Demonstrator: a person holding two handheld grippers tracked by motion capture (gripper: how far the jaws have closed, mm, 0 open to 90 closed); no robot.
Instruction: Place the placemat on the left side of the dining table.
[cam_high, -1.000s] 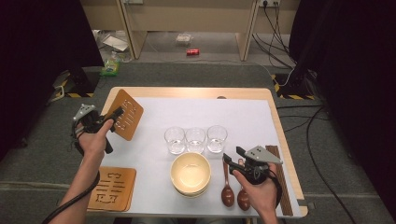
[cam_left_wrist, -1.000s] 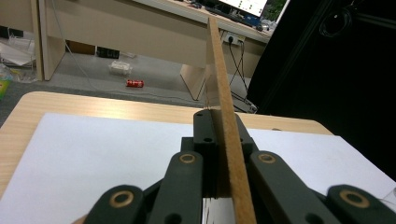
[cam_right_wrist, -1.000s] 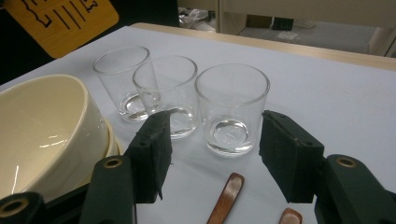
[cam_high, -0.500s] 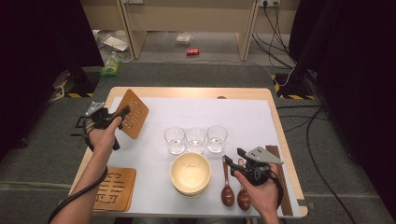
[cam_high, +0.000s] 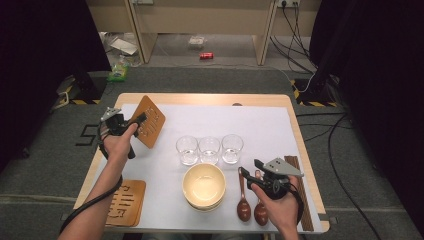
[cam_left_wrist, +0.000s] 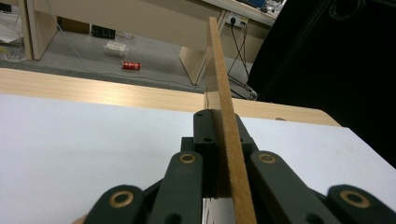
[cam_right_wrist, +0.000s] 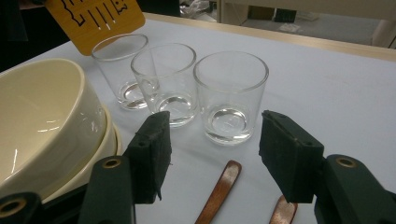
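Nearest you, at the table's front edge on your left, one wooden coaster (cam_high: 124, 202) with cut slots lies flat, half off the white sheet (cam_high: 260, 130). To its right sits a stack of cream bowls (cam_high: 203, 186); you can count two rims in the right gripper view, though there may be a third under them that the angle hides. Right of the bowls lie two wooden spoons (cam_high: 244, 202), side by side, bowls toward you and handles pointing away. Your right gripper (cam_high: 251, 171) rests just above those handles with its jaws standing wide and nothing between them; in the right gripper view both spoon handles show below the pads. A dark strip of what looks like chopsticks (cam_high: 300, 200) lies along the table's right edge beside your right hand.

Beyond the bowls, three clear glasses (cam_high: 209, 149) stand upright in one row, close together, all empty.

On your left, your left gripper (cam_high: 141, 120) is clamped narrow on a second wooden coaster (cam_high: 149, 121), the same slotted kind as the first. You hold it lifted off the table and tilted, over the left part of the white sheet and well left of the glasses. In the left gripper view the coaster (cam_left_wrist: 223, 100) shows edge-on, standing up from between the pads.

Farthest off, on the floor past the table, one red can (cam_high: 206, 55) lies on its side.
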